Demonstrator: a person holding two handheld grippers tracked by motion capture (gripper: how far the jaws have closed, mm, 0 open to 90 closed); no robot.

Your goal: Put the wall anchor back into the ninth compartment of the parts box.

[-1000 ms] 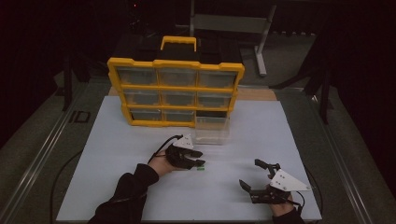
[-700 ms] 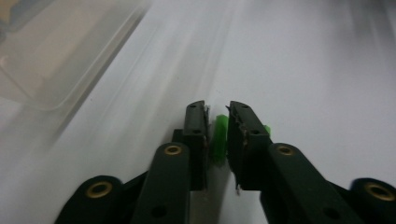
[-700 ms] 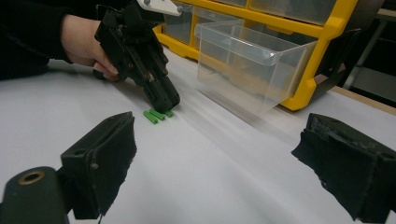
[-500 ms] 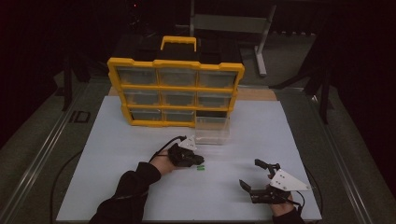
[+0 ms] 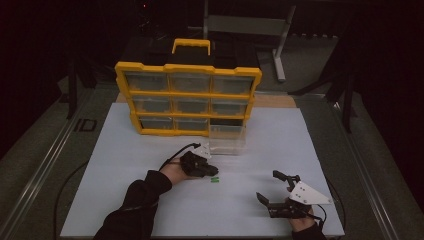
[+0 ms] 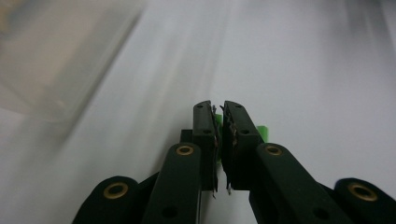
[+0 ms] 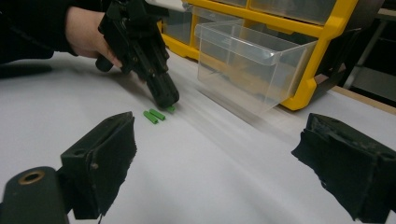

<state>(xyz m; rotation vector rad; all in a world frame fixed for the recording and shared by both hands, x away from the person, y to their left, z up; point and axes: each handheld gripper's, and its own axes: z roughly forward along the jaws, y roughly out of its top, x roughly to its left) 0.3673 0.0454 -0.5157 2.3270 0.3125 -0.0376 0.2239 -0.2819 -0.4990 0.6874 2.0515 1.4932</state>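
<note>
My left gripper [image 5: 209, 171] [image 7: 166, 99] points down at the white table mat, its jaws drawn together. In the left gripper view the jaws [image 6: 218, 135] stand almost touching, shut on a small green piece [image 6: 262, 132] that peeks out beside them. Two more green pieces [image 5: 214, 180] [image 7: 154, 115] lie on the mat just in front of its tip. My right gripper [image 5: 267, 185] [image 7: 219, 154] rests at the near right, wide open with nothing between its fingers.
A clear plastic drawer [image 5: 227, 140] [image 7: 247, 60] stands pulled out on the mat in front of a yellow organiser [image 5: 187, 95] [image 7: 322, 42] with several clear drawers. The white mat [image 5: 150, 210] covers the table. A metal stand [image 5: 277, 45] is at the back.
The left gripper's jaws have drawn together by the green pieces. Both hands have kept their places.
</note>
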